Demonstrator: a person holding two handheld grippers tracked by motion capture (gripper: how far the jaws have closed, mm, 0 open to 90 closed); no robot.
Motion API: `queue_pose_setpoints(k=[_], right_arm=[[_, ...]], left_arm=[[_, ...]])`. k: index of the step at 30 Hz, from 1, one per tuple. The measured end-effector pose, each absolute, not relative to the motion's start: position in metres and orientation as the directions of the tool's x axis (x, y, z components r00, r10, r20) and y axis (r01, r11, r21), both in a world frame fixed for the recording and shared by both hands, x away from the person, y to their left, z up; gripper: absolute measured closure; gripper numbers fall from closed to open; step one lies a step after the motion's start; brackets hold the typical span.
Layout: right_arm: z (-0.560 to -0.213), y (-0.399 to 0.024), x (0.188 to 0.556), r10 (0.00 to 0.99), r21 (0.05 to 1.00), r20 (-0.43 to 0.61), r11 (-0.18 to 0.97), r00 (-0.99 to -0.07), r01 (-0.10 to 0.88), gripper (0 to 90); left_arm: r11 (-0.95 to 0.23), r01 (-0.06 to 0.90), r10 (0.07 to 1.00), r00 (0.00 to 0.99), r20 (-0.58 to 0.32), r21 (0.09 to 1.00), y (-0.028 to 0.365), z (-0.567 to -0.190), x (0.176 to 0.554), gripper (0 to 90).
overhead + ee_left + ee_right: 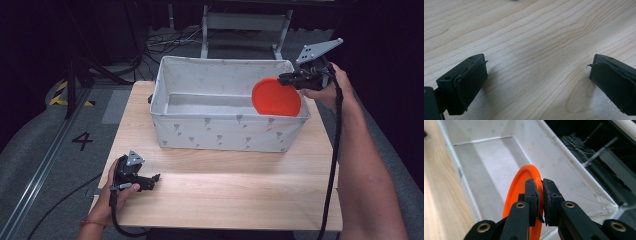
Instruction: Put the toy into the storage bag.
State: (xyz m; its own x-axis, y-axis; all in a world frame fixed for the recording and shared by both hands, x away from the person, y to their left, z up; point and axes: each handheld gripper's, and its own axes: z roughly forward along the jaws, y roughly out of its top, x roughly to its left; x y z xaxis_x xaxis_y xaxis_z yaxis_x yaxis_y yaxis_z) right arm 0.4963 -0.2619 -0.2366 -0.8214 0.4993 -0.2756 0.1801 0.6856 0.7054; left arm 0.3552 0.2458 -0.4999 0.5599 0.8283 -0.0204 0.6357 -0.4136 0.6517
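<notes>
Left gripper [150,179], jaws spread and empty, rests on the wooden table [225,195] in front of the fabric bin [220,131]. Beyond, right gripper [286,78] pinches an orange plate [275,97] by its rim, on edge over the bin's right end. Judged step: depositing; next, lower and release.

High view: bench [225,195] brightly lit, washed-out glare band across near wood; surroundings dark, floor dim. Pic soft, low-res, slight blockiness. White bin [227,132] evenly lit, interior shaded along near wall. Orange disc [276,97] saturated, no detail.

Left gripper view: wood grain sharp mid-frame, soft shadows under both jaws; jaws close to lens, slightly blurred.

Right gripper view: bin walls overexposed; bkgd beyond bin dark. Jaws in focus, brass rivets glint. Straight edges bow twd frame edges, wide-angle distortion.
</notes>
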Motion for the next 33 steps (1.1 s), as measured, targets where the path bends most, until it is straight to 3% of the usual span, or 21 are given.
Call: queue_pose_setpoints(k=[13,19,33], right_arm=[[-0.255,-0.259,0.485,0.359,0.6,-0.3,0.791,-0.884,0.118,83.2],[-0.267,-0.251,0.489,0.296,0.49,-0.301,0.863,-0.907,0.119,83.3],[-0.285,-0.24,0.51,0.251,0.346,-0.274,0.926,-0.929,0.148,83.3]], left_arm=[[-0.413,0.636,0.828,0.56,-0.021,0.652,0.246,-0.5,0.355,1.8],[-0.413,0.636,0.829,0.56,-0.021,0.652,0.246,-0.5,0.355,1.8],[-0.414,0.636,0.828,0.56,-0.02,0.652,0.246,-0.5,0.355,1.8]])
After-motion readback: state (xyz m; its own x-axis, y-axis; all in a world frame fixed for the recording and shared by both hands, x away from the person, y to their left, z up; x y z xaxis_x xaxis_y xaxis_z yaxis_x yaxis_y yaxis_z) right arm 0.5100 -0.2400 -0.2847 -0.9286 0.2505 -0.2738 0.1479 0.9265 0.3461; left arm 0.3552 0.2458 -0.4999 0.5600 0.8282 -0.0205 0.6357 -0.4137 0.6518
